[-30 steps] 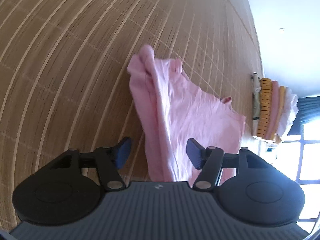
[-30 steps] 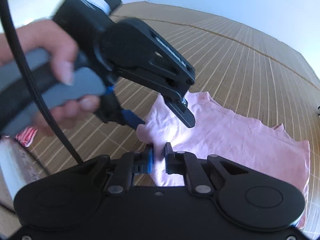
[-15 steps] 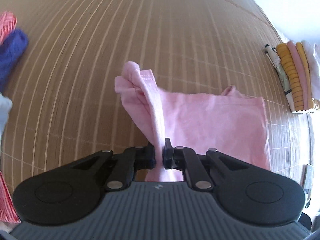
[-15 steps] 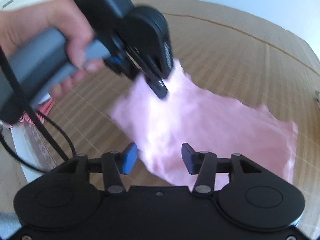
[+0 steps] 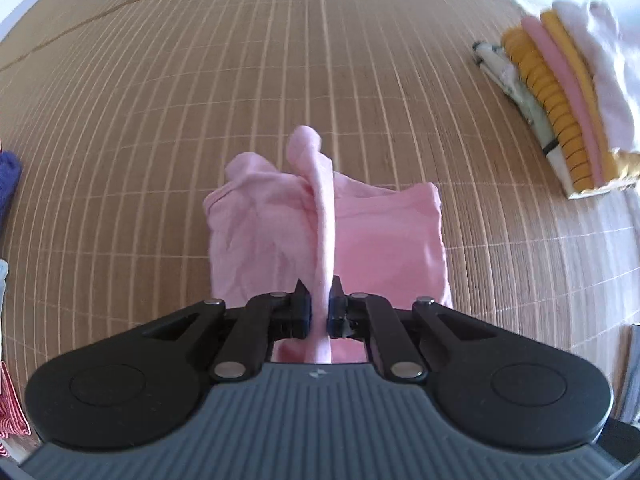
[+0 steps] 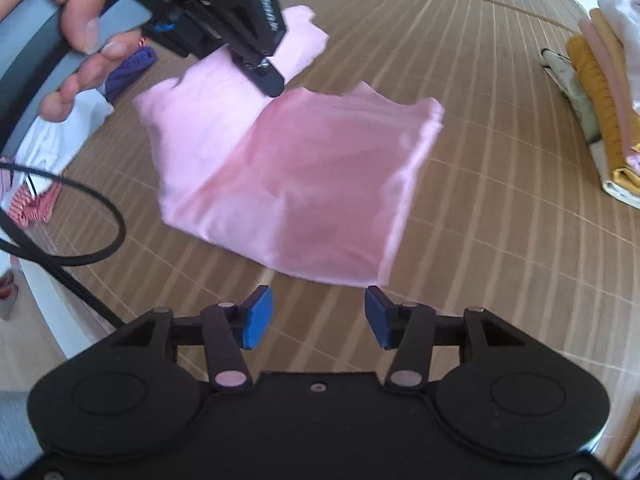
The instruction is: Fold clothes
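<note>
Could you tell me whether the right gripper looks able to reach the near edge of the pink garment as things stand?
Probably yes. The right gripper is opening with nothing between its pads, and only bare mat lies before the pink garment. The left gripper pinches its far side, out of the way.

Left hand-held gripper (image 5: 319,312): pointing steeply downward, its 2 fingers pressing together on a pinched ridge of the pink garment (image 5: 360,240).
Left hand (image 6: 76,20): wrapping around the grey handle, fingers curling underneath, seen at the upper left of the right wrist view.
Right hand-held gripper (image 6: 318,316): angling downward, its 2 blue pads (image 6: 256,318) opening, nothing sitting between them.
</note>
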Demonstrator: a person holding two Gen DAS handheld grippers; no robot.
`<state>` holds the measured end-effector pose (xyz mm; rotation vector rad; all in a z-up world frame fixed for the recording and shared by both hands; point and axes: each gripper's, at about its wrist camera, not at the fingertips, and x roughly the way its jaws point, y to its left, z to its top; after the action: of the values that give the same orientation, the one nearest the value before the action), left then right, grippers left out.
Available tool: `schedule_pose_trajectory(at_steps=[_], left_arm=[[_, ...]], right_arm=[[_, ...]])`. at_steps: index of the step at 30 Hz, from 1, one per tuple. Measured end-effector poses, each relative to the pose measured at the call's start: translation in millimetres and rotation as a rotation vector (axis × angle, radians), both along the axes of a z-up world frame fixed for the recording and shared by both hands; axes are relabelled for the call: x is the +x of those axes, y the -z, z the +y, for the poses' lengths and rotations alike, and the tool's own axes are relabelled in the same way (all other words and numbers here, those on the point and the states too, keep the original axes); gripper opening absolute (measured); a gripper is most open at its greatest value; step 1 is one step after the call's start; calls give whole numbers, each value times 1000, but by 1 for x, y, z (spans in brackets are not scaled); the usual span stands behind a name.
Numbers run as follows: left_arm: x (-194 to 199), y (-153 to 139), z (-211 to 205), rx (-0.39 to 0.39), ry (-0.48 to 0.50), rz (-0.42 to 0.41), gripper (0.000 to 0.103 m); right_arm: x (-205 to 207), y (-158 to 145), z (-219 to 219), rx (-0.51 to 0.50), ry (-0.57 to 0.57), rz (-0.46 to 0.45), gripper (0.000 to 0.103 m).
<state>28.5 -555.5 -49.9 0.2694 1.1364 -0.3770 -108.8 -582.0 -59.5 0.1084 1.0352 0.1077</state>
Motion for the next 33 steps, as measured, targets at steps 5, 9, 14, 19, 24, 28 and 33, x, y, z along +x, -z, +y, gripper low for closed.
schedule_pose_trajectory(at_steps=[5, 9, 14, 19, 24, 28, 33], left_arm=[[-5, 15, -41, 64, -2, -11, 8], [-12, 12, -61, 106, 28, -44, 8], [-15, 12, -77, 147, 54, -57, 8], [-26, 20, -88, 173, 85, -48, 9], [-30, 30, -109, 161, 120, 7, 18], [-36, 10, -105, 32, 185, 68, 38], [-49, -13, -77, 23, 247, 49, 43]], right_arm=[[-21, -3, -20, 11, 0, 2, 55], [-36, 2, -32, 18, 3, 8, 55], [-42, 7, -48, 51, 16, 5, 55], [-47, 4, -49, 51, 25, 6, 56], [-51, 5, -51, 48, 34, 24, 57], [-55, 6, -53, 43, 33, 40, 58], [-55, 6, -54, 29, 36, 50, 59]])
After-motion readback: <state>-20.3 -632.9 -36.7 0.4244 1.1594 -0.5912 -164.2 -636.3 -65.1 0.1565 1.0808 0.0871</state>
